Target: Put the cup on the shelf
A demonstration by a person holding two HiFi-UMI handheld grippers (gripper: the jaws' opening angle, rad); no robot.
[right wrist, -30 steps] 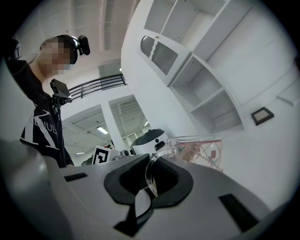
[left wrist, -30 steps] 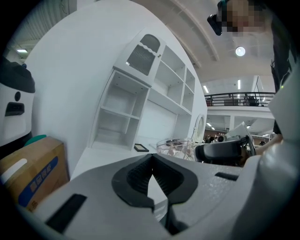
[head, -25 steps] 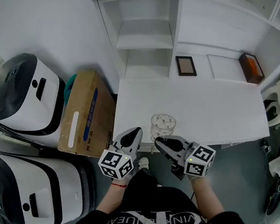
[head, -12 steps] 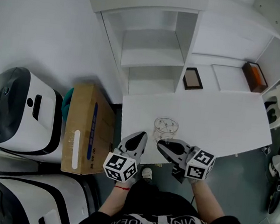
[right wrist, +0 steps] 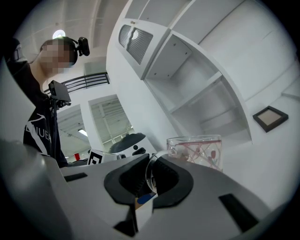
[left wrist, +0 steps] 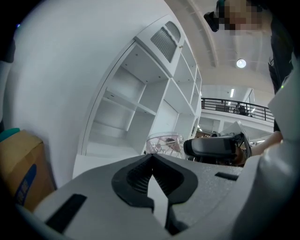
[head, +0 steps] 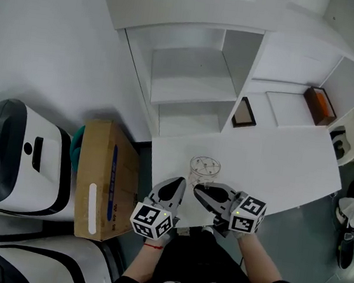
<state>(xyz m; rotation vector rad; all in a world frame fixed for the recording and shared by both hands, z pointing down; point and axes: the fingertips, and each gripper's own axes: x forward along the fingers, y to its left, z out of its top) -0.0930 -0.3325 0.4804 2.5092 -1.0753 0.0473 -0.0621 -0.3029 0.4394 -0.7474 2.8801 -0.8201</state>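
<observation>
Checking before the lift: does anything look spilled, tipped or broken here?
Nothing stands out. The cup is upright on the table, its handle held in the right gripper. No spill or crack shows.

The left tool is closed and empty; the right tool clamps the cup handle.
</observation>
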